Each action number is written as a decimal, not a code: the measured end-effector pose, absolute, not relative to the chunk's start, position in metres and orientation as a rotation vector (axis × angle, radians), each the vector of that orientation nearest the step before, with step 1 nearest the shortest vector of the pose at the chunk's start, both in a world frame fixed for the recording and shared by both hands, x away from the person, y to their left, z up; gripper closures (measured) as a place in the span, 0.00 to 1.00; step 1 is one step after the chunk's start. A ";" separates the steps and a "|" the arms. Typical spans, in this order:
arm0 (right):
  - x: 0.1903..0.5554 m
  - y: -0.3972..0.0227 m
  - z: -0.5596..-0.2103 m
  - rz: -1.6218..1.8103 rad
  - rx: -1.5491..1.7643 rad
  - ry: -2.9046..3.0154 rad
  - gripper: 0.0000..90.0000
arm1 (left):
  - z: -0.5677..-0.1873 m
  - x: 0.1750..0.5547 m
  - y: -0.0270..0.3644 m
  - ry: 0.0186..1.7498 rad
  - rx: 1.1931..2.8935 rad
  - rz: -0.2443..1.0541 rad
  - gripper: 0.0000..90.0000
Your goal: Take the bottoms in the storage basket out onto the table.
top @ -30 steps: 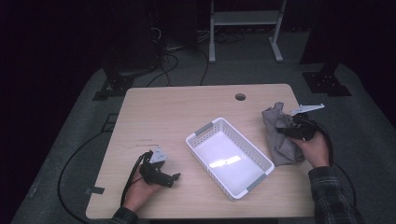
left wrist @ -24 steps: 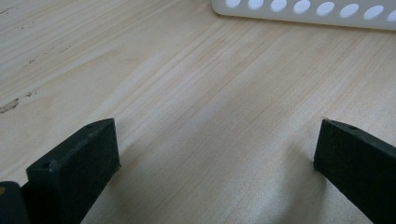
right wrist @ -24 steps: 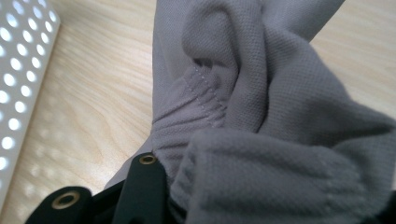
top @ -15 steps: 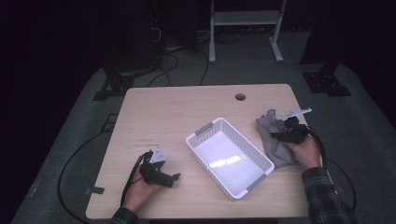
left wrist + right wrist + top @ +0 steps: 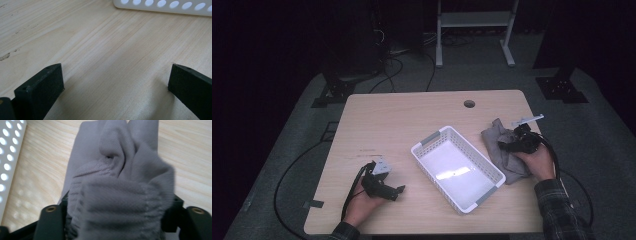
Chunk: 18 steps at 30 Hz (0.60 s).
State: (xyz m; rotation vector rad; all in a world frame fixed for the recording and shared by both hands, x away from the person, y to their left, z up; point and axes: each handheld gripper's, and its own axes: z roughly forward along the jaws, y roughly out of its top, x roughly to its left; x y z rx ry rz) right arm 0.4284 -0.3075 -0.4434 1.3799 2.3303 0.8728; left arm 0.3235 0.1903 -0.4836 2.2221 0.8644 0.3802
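The right gripper (image 5: pixel 508 143) is pinching the grey cloth (image 5: pixel 504 155), which lies on the desk (image 5: pixel 412 125) just to the right of the white basket (image 5: pixel 457 167), near its far right corner. In the right gripper view the ribbed edge of the cloth (image 5: pixel 120 202) is bunched between the two jaws, so the hold looks already taken; the step in hand is, I judge, to lift the cloth and bring it over the basket. To do this well the gripper should rise straight up first, high enough that the hanging part comes free of the basket wall, and then travel sideways toward the middle of the basket before it lets go (a low sweep could drag the loose end against the rim and push the light basket away). The pinch is on one edge, so most of the cloth will probably hang down and swing; a slow move is better. The cloth is a soft knitted fabric of grey colour with a small purple tone, crumpled in several folds, with a ribbed band like a cuff or hem. The left gripper (image 5: pixel 396 191) rests on the desk to the left of the basket, its jaws spread wide with nothing between them, and the basket wall (image 5: pixel 162 6) is well ahead of it.
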 end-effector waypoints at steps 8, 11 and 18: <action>0.422 -0.309 -0.426 0.900 1.362 2.311 0.29 | -0.484 0.324 0.190 0.864 2.222 0.381 0.00; 0.419 -0.311 -0.416 0.923 1.358 2.283 0.29 | -0.484 0.324 0.190 0.864 2.222 0.381 0.00; 0.407 -0.317 -0.393 1.035 1.334 2.236 0.29 | -0.484 0.324 0.190 0.864 2.222 0.380 0.00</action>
